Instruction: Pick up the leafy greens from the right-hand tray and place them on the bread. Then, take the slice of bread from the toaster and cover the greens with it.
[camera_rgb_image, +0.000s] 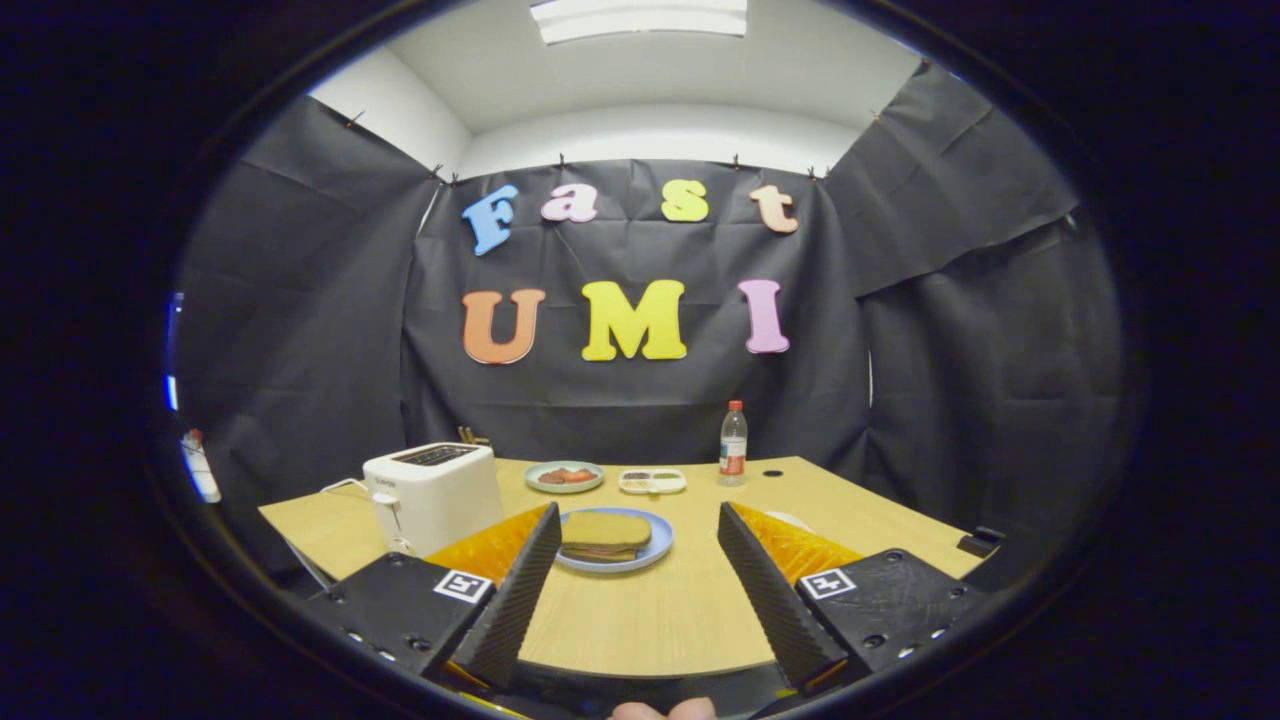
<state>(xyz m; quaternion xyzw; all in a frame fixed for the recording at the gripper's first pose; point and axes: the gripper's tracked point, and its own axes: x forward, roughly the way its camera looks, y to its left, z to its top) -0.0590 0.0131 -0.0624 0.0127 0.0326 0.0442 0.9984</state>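
Gripper (637, 590) is showing ribbed wedge fingers (512, 600) spread apart, black screw-studded mounts, each wearing a square black-and-white tag (463, 586), with orange textured panels behind.

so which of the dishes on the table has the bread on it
The blue plate just ahead of the open jaws of the gripper, holding stacked bread. The green plate and white divided tray sit farther back.
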